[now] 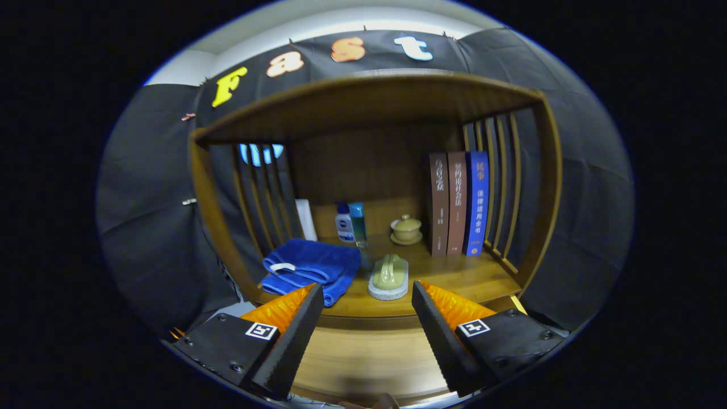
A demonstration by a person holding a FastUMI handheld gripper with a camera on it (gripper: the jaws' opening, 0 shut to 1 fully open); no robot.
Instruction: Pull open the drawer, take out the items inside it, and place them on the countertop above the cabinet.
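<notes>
A: Looking at the gripper (367,300), it's level and aimed straight at the cabinet, fingers spread wide with nothing in them.

B: And the drawer (363,358)?

A: Its front sits low between the fingers, looks closed. On the countertop (460,275) beyond: blue towel (311,270), brush (389,276), bottles (350,224), lidded cup (406,229), books (459,203).

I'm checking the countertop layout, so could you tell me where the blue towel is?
In the gripper view, the blue towel lies folded on the countertop, just beyond the open gripper's left finger, beside the green item on the coaster.
</notes>
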